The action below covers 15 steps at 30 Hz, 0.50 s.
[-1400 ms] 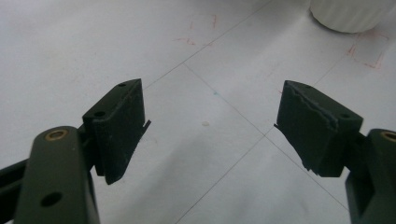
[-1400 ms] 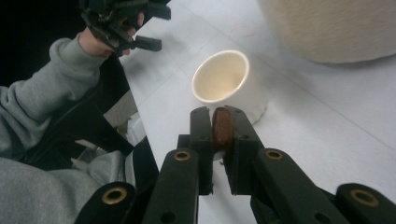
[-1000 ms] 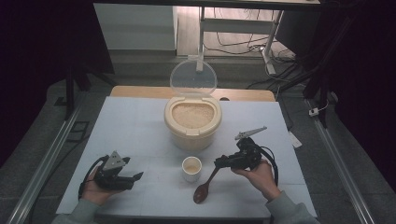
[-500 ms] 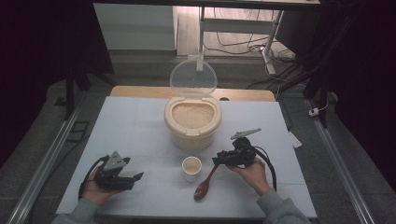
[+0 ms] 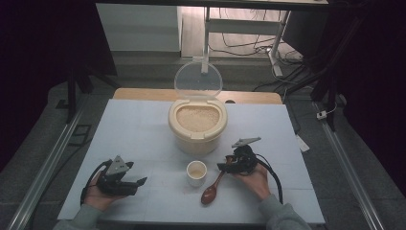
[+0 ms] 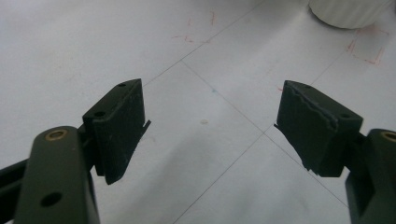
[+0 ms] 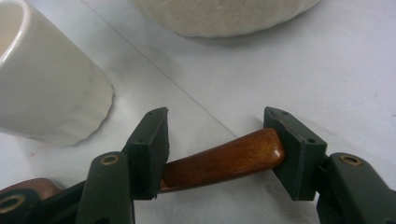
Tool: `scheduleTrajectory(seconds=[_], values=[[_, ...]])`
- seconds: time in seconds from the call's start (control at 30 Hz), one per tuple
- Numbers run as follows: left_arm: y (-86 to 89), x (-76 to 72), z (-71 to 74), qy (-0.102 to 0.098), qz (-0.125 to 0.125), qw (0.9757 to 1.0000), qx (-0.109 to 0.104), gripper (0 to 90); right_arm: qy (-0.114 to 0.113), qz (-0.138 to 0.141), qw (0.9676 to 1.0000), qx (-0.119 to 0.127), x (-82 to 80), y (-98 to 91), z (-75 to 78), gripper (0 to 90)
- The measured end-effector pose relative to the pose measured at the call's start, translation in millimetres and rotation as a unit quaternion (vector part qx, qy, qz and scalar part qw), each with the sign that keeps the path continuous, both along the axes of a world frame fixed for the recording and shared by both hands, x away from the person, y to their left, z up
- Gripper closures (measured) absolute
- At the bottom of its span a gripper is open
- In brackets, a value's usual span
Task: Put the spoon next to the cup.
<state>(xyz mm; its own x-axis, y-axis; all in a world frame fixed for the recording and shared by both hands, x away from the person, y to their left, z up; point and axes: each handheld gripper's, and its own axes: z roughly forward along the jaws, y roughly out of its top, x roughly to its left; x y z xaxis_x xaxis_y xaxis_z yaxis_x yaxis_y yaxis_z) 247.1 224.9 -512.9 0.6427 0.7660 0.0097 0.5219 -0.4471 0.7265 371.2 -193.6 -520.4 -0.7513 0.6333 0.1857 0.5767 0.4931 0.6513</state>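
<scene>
A brown wooden spoon [image 5: 211,192] lies on the white table to the right of a small white cup [image 5: 196,172]. My right gripper [image 5: 224,167] is low at the spoon's handle end. In the right gripper view, the handle [image 7: 224,161] lies crosswise between the jaws of the right gripper [image 7: 215,126]. Those jaws have just been opening and now stand apart, with a gap at the left pad. The cup [image 7: 42,88] is just to the left there. My left gripper [image 5: 137,183] rests at the front left, and in its own view the left gripper [image 6: 212,121] is open over bare table.
A cream rice container [image 5: 197,125] full of rice stands behind the cup, its clear lid [image 5: 198,80] raised upright. Its base [image 7: 219,16] shows in the right gripper view. A cable [image 5: 273,175] trails from the right gripper. The table's front edge is close to both hands.
The right hand has come down and brought the spoon onto the table. Its jaws have opened off the handle. The left hand has not moved.
</scene>
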Motion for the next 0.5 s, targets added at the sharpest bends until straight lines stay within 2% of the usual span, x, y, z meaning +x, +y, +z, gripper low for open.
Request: scheduleTrajectory(seconds=[0.17,0.33,0.5], values=[[0.0,-0.3,0.2,-0.001,0.000,1.0000,0.000,23.6,-0.036,-0.013,0.9992,-0.012,-1.9,-0.5,2.9,33.8],[0.0,-0.4,0.2,-0.001,0.001,1.0000,0.000,23.7,-0.058,-0.025,0.9980,0.003,-4.1,-7.2,9.9,33.6],[0.2,-0.7,0.6,-0.002,0.002,1.0000,-0.002,23.6,-0.066,-0.015,0.9974,0.025,-12.9,-19.2,16.8,36.3]])
